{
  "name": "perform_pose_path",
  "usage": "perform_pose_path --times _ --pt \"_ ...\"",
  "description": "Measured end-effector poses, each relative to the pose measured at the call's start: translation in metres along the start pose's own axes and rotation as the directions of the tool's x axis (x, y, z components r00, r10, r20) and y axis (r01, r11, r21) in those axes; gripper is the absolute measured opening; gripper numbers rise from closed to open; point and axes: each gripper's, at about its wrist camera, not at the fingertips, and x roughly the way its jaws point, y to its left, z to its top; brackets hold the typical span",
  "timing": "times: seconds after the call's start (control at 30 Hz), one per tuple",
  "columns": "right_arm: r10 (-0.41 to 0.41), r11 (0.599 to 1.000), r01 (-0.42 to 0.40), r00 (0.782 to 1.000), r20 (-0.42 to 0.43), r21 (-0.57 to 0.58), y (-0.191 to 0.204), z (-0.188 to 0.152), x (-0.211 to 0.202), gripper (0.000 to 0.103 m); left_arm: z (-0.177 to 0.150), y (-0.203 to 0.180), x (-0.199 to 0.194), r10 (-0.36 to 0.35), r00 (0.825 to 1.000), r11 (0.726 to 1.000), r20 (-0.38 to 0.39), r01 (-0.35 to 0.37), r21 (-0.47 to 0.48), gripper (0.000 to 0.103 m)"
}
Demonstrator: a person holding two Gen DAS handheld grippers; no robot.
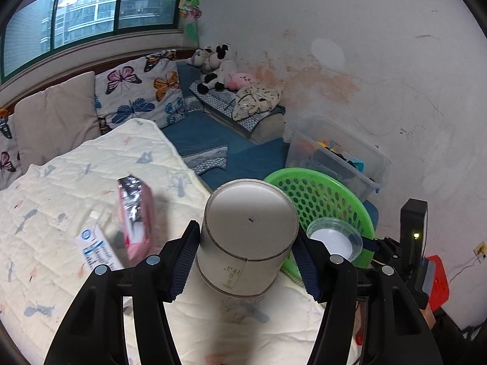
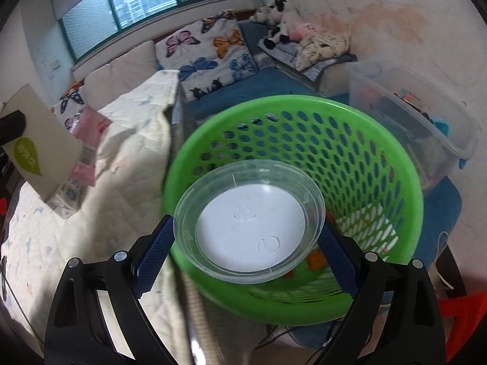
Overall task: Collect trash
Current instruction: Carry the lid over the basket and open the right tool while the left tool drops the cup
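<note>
My left gripper (image 1: 246, 254) is shut on a grey paper cup (image 1: 248, 234), bottom end toward the camera, held above the cream quilt (image 1: 91, 182). My right gripper (image 2: 248, 243) is shut on a clear plastic bowl (image 2: 248, 225) with a white bottom, held over the near rim of the green perforated basket (image 2: 380, 164). That bowl (image 1: 334, 238) and the basket (image 1: 325, 197) also show in the left wrist view, to the right of the cup. A pink packet (image 1: 135, 216) and a blue-and-white carton (image 1: 96, 251) lie on the quilt to the left. The cup (image 2: 39, 143) appears at the left edge of the right wrist view.
A clear storage bin (image 1: 338, 152) of toys stands by the stained wall behind the basket. Butterfly pillows (image 1: 140, 88) and plush toys (image 1: 219, 67) sit at the back on the blue mattress (image 1: 213, 140). A red object (image 1: 438, 279) is at the right.
</note>
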Motion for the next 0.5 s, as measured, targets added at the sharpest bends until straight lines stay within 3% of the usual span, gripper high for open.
perform_pose_path --times 0.5 --pt "-0.035 0.998 0.034 0.999 0.025 0.051 -0.032 -0.004 -0.015 0.093 0.015 -0.046 0.044 -0.049 0.998 0.997 -0.042 0.051 0.06 0.058"
